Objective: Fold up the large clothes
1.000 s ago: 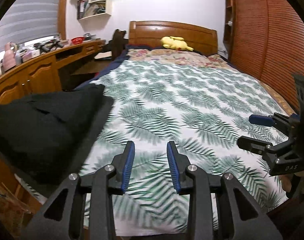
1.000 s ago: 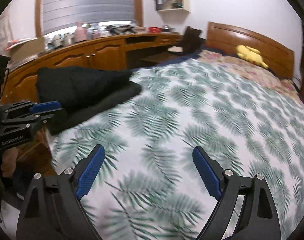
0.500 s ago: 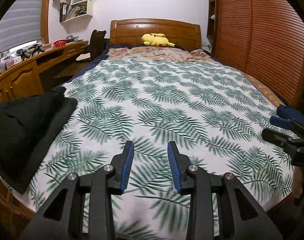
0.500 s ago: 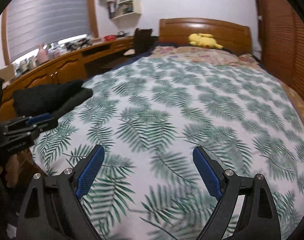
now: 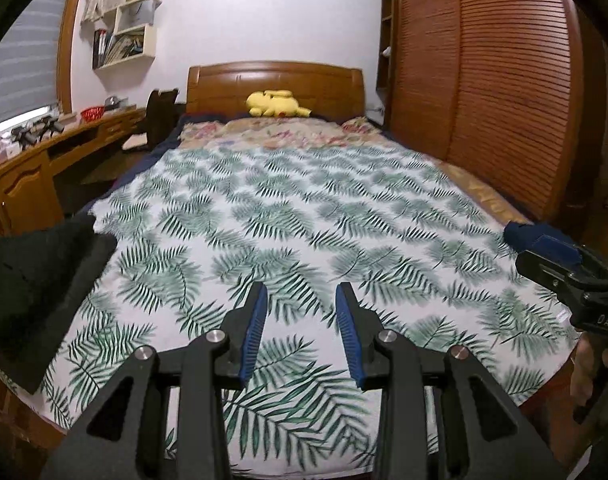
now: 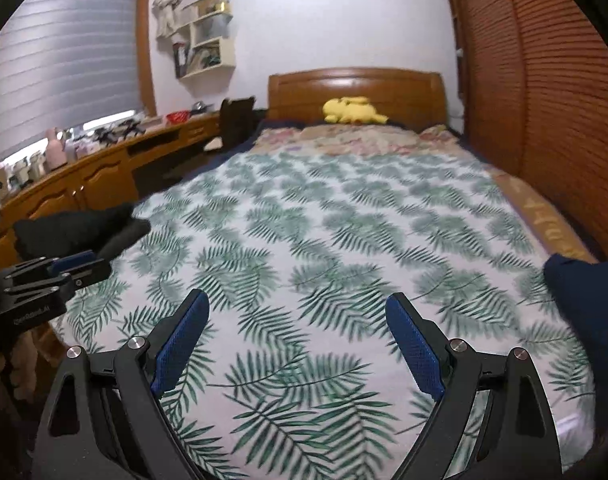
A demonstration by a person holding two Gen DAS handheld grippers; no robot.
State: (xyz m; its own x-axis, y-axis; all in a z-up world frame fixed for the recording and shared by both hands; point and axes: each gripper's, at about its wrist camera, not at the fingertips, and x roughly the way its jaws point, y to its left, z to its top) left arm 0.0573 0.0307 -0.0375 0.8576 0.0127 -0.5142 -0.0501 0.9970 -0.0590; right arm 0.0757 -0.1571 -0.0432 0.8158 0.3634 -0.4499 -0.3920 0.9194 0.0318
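A folded black garment [image 5: 35,280] lies on the bed's near left corner; it also shows in the right wrist view [image 6: 75,230]. A dark blue garment [image 6: 588,304] lies at the bed's near right edge and shows in the left wrist view [image 5: 522,234]. My left gripper [image 5: 301,312] is partly open and empty, above the foot of the bed. My right gripper [image 6: 297,326] is wide open and empty, above the foot of the bed. Each gripper shows in the other's view: the right one [image 5: 560,256], the left one [image 6: 59,266].
The bed [image 5: 304,208] has a palm-leaf cover, a wooden headboard and a yellow plush toy [image 5: 275,104] by the pillows. A wooden desk [image 6: 83,176] with clutter runs along the left. A slatted wooden wardrobe [image 5: 484,72] lines the right.
Both views have swung right, from the black garment toward the bed's middle and right side. The dark blue garment has come into view. Both grippers' openings are unchanged.
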